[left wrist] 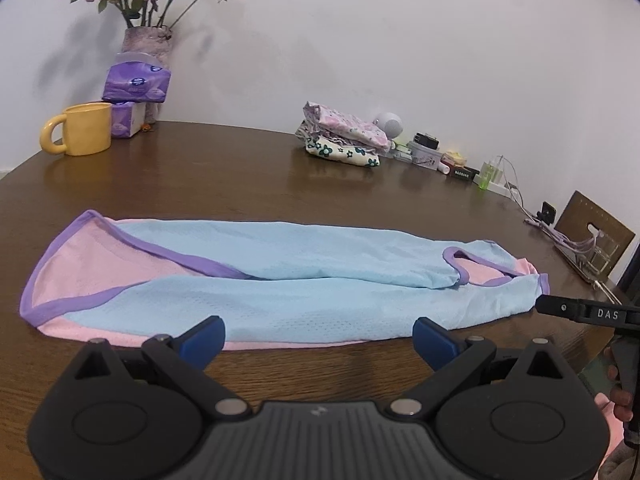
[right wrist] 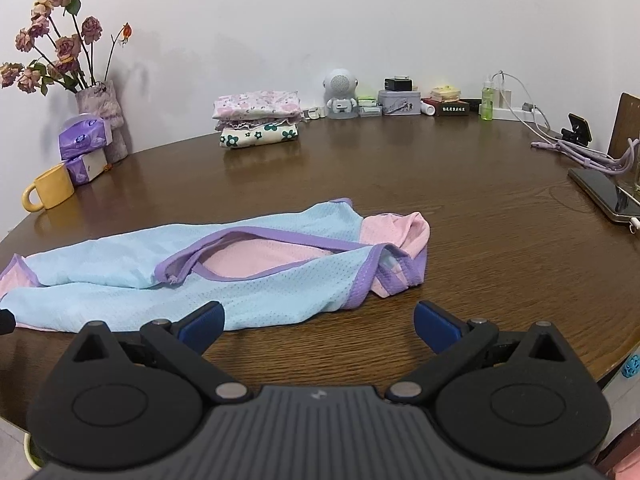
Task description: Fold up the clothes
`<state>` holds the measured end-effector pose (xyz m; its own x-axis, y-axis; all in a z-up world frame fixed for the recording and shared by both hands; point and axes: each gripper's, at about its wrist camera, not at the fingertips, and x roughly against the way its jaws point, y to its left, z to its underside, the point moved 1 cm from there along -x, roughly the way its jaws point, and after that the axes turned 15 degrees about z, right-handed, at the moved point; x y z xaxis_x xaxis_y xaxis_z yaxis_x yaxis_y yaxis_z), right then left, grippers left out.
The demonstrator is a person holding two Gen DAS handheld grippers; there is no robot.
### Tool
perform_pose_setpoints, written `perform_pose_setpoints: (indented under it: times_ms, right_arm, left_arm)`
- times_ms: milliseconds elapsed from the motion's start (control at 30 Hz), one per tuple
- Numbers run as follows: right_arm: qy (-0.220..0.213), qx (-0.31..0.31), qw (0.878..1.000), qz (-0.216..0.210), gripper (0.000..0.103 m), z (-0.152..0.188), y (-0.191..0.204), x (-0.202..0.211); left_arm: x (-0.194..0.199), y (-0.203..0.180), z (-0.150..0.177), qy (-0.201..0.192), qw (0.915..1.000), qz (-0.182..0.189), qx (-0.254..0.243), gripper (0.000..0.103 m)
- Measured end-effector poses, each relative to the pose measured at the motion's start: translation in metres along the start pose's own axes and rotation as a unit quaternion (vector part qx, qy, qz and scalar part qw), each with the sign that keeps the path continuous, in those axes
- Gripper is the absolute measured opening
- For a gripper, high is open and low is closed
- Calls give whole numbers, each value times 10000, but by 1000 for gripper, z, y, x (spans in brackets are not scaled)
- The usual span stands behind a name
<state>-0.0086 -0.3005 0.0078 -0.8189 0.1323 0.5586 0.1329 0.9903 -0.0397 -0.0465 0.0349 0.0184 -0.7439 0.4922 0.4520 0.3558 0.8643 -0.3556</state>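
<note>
A light blue and pink sleeveless top with purple trim (left wrist: 260,276) lies folded lengthwise on the brown wooden table (left wrist: 240,176). My left gripper (left wrist: 318,340) hovers open just before its near edge, with nothing between the blue pads. In the right wrist view the same top (right wrist: 240,264) stretches from the left edge to the middle, its strap end bunched at the right. My right gripper (right wrist: 318,326) is open at the top's near hem, holding nothing. The right gripper's black finger (left wrist: 576,310) shows beside the top's strap end in the left wrist view.
A stack of folded floral clothes (right wrist: 258,122) sits at the back. A yellow mug (left wrist: 80,130), purple tissue packs (left wrist: 134,88) and a vase of dried roses (left wrist: 146,40) stand far left. Small boxes, a bottle (right wrist: 487,100), cables and a phone (right wrist: 604,196) crowd the right.
</note>
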Motion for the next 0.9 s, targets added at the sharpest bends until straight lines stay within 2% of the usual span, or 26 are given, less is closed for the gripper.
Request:
perform_pose_setpoints:
  times_ms: [300, 600, 900]
  right_arm:
    - [48, -71, 10000, 7, 103, 2, -2, -3]
    - [62, -135, 9999, -18, 103, 1, -8, -10]
    - [28, -323, 9994, -87, 103, -4, -24, -16]
  left_arm:
    - [-7, 1, 0, 124, 9999, 41, 90, 100]
    - [-19, -5, -4, 219, 9997, 39, -71, 100]
    - [-42, -23, -20, 291, 9985, 298, -360, 100]
